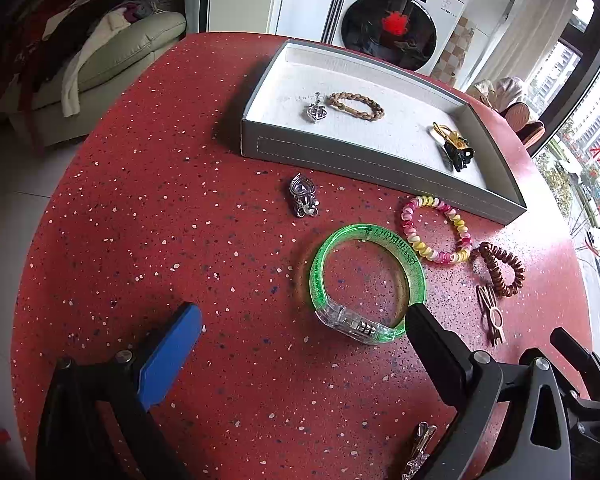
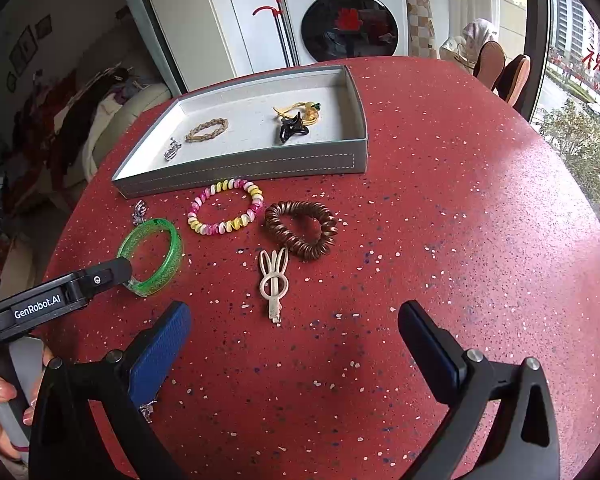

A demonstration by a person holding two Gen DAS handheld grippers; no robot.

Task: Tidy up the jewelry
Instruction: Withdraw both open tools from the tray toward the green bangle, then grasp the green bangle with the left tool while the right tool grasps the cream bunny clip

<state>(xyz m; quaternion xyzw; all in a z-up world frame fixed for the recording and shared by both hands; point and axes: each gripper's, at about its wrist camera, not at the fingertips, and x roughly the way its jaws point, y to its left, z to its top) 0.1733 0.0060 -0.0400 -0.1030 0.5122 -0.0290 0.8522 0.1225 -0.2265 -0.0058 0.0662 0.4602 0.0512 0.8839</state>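
A grey tray (image 1: 364, 164) (image 2: 260, 166) on the red table holds a braided bracelet (image 1: 355, 105), a silver pendant (image 1: 314, 109), a black claw clip (image 1: 458, 152) and a yellow hair tie (image 2: 300, 114). On the table lie a green bangle (image 1: 364, 280) (image 2: 156, 256), a silver charm (image 1: 303, 195), a pink-yellow spiral tie (image 1: 436, 229) (image 2: 226, 206), a brown spiral tie (image 1: 502, 268) (image 2: 300, 232) and a rabbit clip (image 1: 492, 314) (image 2: 274, 282). My left gripper (image 1: 304, 320) is open, its right finger at the bangle's near edge. My right gripper (image 2: 294, 320) is open and empty, just short of the rabbit clip.
A metal clip (image 1: 418, 446) (image 2: 148, 410) lies on the table near my grippers. The table's round edge (image 1: 40, 240) drops off at the left. A sofa (image 1: 112, 60) with clothes and a washing machine (image 2: 348, 16) stand beyond the table.
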